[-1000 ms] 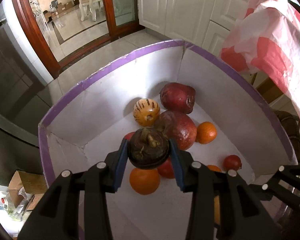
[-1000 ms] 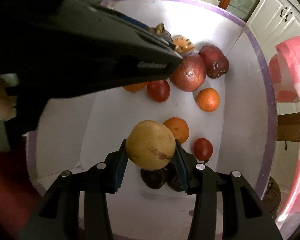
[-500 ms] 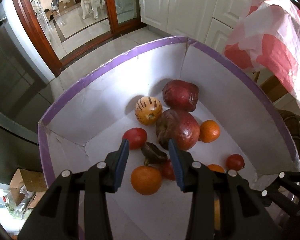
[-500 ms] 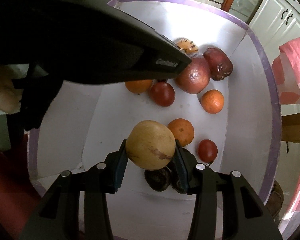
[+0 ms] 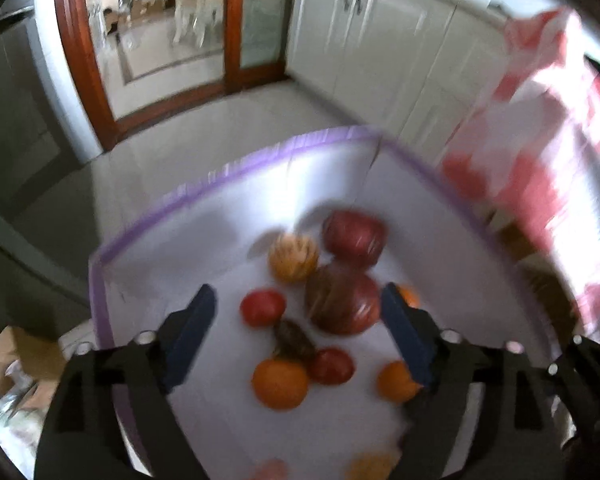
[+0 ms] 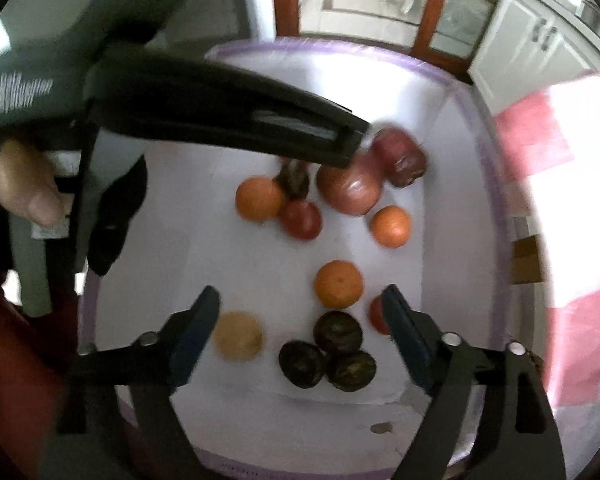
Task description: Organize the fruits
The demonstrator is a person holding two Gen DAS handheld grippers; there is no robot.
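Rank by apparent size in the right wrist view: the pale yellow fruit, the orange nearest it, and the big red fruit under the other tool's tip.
1. Big red fruit, largest though farthest.
2. Orange and pale yellow fruit look alike; the yellow one is blurred, so no ranking between them.

A purple-rimmed white box (image 6: 476,128) on the floor (image 5: 228,128) holds fruits (image 6: 339,283).

Pale glossy floor tiles (image 5: 220,128) reflecting daylight. Reddish-brown wooden door frame (image 5: 76,60) with glass panels, a bright room beyond. White cabinets (image 5: 372,40) with dark handles along the far wall. Red-and-white checked cloth (image 5: 540,140) hanging at right.
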